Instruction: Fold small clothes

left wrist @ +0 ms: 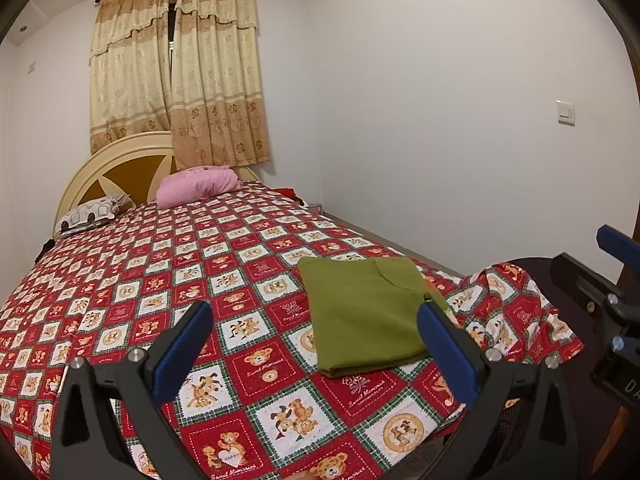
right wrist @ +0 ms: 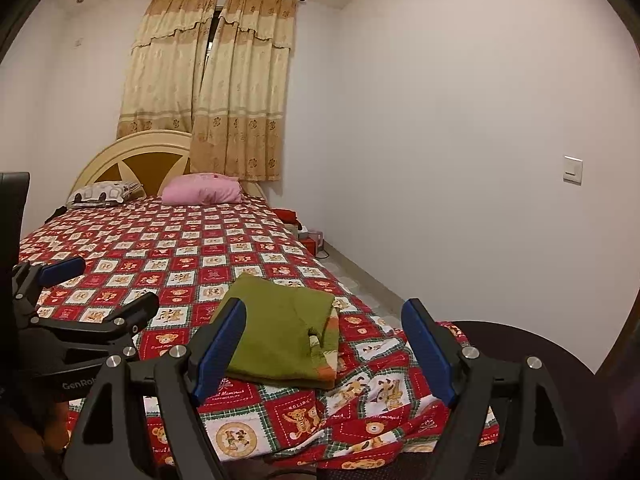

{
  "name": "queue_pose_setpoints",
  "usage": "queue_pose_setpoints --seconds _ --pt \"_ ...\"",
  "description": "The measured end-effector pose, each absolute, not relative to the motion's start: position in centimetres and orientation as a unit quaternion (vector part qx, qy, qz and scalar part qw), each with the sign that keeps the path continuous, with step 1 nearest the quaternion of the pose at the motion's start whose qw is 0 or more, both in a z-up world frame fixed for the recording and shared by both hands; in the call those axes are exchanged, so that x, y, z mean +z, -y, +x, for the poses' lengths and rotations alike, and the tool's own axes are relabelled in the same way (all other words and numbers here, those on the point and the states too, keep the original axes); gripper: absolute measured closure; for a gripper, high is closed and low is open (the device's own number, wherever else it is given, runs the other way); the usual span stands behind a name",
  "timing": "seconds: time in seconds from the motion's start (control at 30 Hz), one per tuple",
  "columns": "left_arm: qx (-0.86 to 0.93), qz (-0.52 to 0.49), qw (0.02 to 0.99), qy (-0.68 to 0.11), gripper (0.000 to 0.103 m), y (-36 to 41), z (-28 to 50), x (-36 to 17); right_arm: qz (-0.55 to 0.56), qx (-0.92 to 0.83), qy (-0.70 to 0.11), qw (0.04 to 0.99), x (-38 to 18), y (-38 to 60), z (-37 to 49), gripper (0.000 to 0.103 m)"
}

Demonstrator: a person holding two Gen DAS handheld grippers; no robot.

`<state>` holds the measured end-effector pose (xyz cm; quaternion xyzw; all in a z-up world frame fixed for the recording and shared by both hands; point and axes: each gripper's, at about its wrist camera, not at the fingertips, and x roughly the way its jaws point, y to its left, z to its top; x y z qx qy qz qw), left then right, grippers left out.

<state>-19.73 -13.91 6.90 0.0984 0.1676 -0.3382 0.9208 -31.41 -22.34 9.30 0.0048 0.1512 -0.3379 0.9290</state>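
Where the red, white and green teddy-bear patchwork bedspread (left wrist: pixel 224 280) nears the foot of the bed, a small olive-green fleece garment (left wrist: pixel 366 316) lies folded into a flat, neat rectangle, layers stacked at its near edge. In the right wrist view an orange-and-white striped trim shows along the garment's right side, with a small loop of fabric standing proud near the fold.

The left gripper (left wrist: pixel 316 344), black-framed with blue finger pads, hangs above the bedspread with its fingers spread wide and empty; its right pad overlaps the garment's near right corner in the picture, contact undetermined. The right gripper (right wrist: pixel 324 344) is likewise spread wide, holding nothing, its left pad crossing the garment's left edge in view.

The bedspread's foot corner drapes out of sight. Red items beside the bed by the far wall are too small to identify.

Legible writing: "Sweet Memories" and "HAPPY" on bedspread squares, "HOLID" partly cut off, "GenRob" cut off on the left gripper's body as seen from the right wrist.
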Motion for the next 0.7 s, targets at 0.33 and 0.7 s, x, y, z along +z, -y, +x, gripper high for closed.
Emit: queue_pose_setpoints --seconds 0.33,0.7 --pt "-0.341 0.099 0.919 -0.170 0.000 13.65 -19.76 6.87 0.006 -0.339 -0.151 0.929 9.29 22.55 -31.45 0.022" --pt "-0.338 0.098 0.918 -0.182 0.000 13.05 -19.33 6.67 0.008 -0.340 -0.153 0.928 9.19 22.51 -31.40 0.022"
